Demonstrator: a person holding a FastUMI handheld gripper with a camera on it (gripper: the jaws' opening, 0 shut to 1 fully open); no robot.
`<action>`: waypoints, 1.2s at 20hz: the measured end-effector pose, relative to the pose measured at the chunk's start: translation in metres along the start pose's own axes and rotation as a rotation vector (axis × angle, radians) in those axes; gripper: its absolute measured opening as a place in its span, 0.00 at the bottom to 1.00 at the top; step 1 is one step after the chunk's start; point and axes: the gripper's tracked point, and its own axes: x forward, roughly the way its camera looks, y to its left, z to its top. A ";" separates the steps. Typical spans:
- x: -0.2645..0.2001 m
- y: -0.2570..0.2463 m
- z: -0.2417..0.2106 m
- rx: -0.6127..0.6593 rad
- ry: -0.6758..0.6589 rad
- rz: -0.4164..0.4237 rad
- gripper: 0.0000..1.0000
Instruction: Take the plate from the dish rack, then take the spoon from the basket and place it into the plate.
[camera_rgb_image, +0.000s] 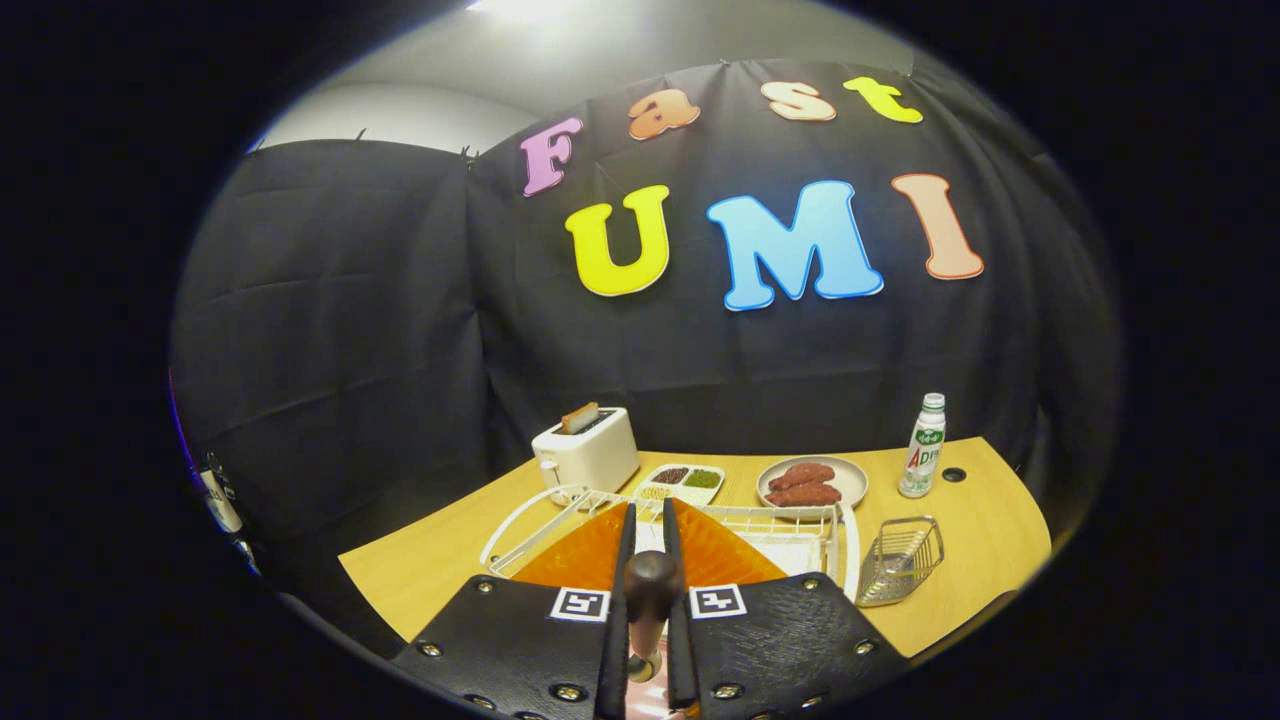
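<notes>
My gripper (648, 520) is shut on the spoon (650, 590), whose dark brown handle stands between the two fingers, with a bit of shiny metal lower down. Directly under and ahead of the fingers lies the orange plate (580, 560), spreading out on both sides of them. The plate hides the near part of the white wire dish rack (800, 530). I cannot tell whether the plate rests on the rack or on the table in front of it. To the right of the rack stands the small metal mesh basket (900, 560), with nothing visible in it.
On the wooden table (420, 570) beyond the rack stand a white toaster (588, 452) with a slice of bread, a divided tray of beans (685, 482), a plate of red sausages (812, 482) and a small bottle (923, 448). Black cloth walls close in behind.
</notes>
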 end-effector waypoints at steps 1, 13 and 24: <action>0.001 0.006 -0.011 0.001 0.016 0.007 0.15; 0.016 0.057 -0.105 -0.051 0.111 0.043 0.15; 0.038 0.077 -0.115 -0.063 0.096 0.041 0.15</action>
